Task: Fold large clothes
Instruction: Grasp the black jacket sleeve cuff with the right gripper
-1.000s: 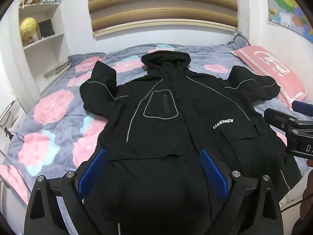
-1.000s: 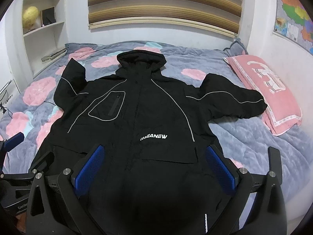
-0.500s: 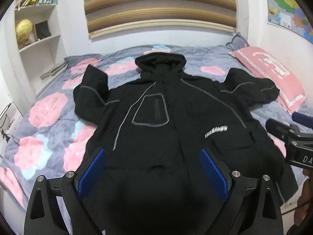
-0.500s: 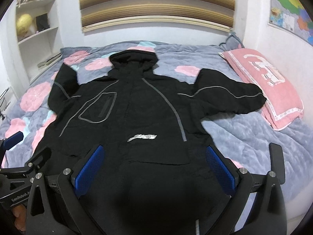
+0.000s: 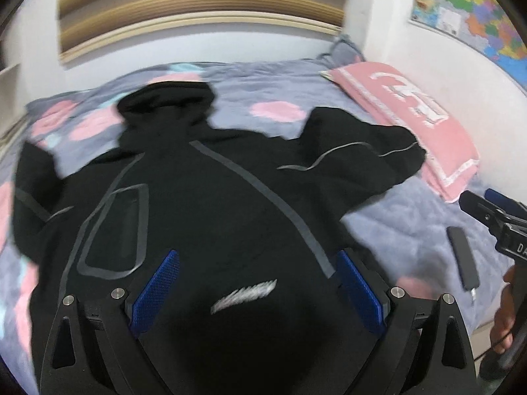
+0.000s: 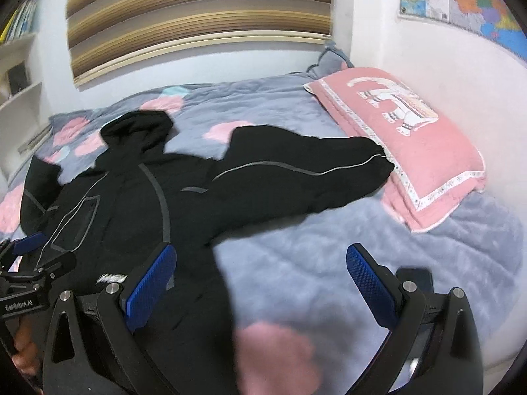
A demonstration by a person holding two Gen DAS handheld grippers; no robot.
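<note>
A large black hooded jacket (image 5: pixel 224 204) with grey piping lies spread face up on the bed, hood toward the far wall. My left gripper (image 5: pixel 260 289) is open low over its chest, near the white logo (image 5: pixel 243 296). My right gripper (image 6: pixel 260 283) is open too, hovering over the jacket's right edge and the bedspread (image 6: pixel 313 263). The jacket's right sleeve (image 6: pixel 306 174) stretches out to the pink pillow (image 6: pixel 415 144). In the left wrist view the right gripper (image 5: pixel 494 220) shows at the right edge; in the right wrist view the left gripper (image 6: pixel 29 263) shows at the left edge.
The grey bedspread (image 5: pixel 395 223) has pink flower patches. A dark remote-like object (image 5: pixel 462 260) lies on the bed near the right edge. White shelves (image 6: pixel 19 92) stand at left, striped blinds (image 6: pixel 197 16) behind, a map (image 6: pixel 461 0) on the right wall.
Both grippers have swung right and dropped closer to the jacket. The views are now motion-blurred. The right gripper now faces the right sleeve and pillow rather than the jacket's middle.
</note>
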